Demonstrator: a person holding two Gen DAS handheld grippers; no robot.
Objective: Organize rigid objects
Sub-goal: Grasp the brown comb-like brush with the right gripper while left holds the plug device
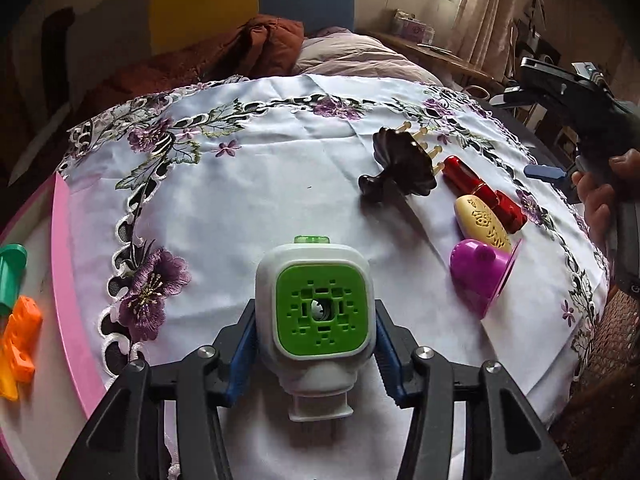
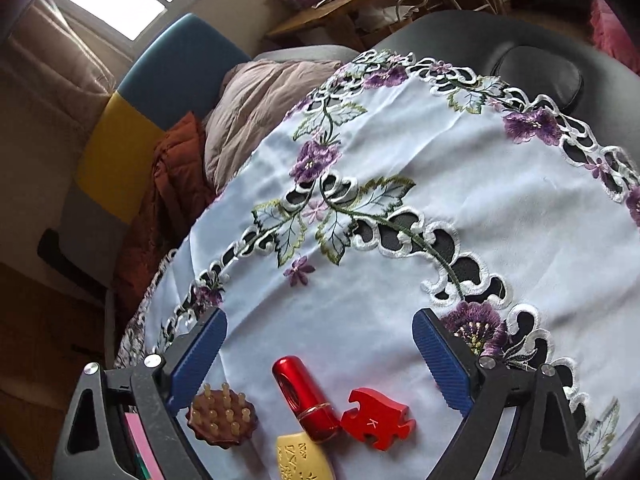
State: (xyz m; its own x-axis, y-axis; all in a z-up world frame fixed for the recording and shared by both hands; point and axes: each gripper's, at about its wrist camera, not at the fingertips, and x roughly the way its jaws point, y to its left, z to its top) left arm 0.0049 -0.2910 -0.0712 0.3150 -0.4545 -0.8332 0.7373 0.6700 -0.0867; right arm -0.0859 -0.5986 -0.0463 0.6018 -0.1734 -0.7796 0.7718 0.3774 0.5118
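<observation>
Two hand-held grippers are at work over a tabletop (image 1: 280, 152) spread with an embroidered cloth. At far left, a pink tray (image 1: 66, 264) holds a green cylinder (image 1: 11, 276) and an orange toy piece (image 1: 20, 332), evidently the collecting container for sorted pieces. The left hand-held gripper (image 1: 316, 340) is closed about halfway, its blue pads pressed on both sides of a white and green plug-in device (image 1: 320, 312); the hold appears meant for carrying it to the tray. Further right, still unsorted on the cloth, lie a dark wooden massage brush (image 1: 400, 168), a red tube (image 2: 304, 396), a yellow perforated case (image 1: 482, 222) and a purple cup (image 1: 480, 276) tipped on its side. The right hand-held gripper (image 2: 320, 360) stands wide open and empty above the tube, with a red puzzle piece (image 2: 378, 424) just beside it, apparently choosing its next pick.
</observation>
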